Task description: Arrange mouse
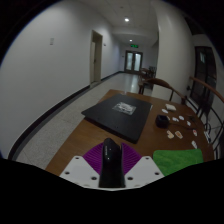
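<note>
The gripper (111, 166) pinches a black mouse (110, 160) between its two purple pads (96, 155), above the near edge of a wooden table (75, 140). Farther ahead lies a black mat (118, 110). To the right sit a small dark object (162, 121), white pieces (176, 128) and a green cloth (178, 160).

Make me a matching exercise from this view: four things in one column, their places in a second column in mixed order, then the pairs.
Things:
1. black mat
2. black mouse
3. small white pieces
4. double door

Places:
A. at the corridor's far end
B. on the table, just right of the mat
C. mid-table, ahead of the gripper, whose fingers point at it
D. scattered on the table beyond and right of the mouse

Pairs: 1-C, 2-B, 3-D, 4-A
</note>
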Tool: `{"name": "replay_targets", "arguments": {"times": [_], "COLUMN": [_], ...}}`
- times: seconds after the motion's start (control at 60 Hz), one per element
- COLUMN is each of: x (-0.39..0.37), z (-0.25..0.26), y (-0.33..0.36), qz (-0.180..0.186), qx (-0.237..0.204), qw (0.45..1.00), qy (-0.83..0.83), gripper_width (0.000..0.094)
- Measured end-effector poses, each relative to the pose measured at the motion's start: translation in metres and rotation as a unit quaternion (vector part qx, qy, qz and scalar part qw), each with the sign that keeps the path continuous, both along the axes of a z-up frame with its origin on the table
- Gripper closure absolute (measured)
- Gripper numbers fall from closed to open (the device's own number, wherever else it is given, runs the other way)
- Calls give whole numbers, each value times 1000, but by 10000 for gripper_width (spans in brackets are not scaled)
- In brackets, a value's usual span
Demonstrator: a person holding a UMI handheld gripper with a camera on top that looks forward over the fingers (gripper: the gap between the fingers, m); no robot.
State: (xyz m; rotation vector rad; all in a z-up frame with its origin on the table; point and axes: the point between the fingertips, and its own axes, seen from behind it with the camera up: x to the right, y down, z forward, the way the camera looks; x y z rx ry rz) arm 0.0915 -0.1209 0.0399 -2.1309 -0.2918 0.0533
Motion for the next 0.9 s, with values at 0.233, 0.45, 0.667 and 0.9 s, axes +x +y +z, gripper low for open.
{"name": "replay_targets", "arguments": {"times": [0.233, 0.45, 0.667, 0.9], "x": [90, 285, 366, 374], "z": [138, 182, 44, 23], "y": [-71, -98, -106, -97], "qz": [55, -48, -96, -86], "qx": [128, 169, 55, 18], "qw": [990, 984, 993, 996], "qy": [-4, -37, -48, -33], "gripper_width": [752, 754, 753, 571]}}
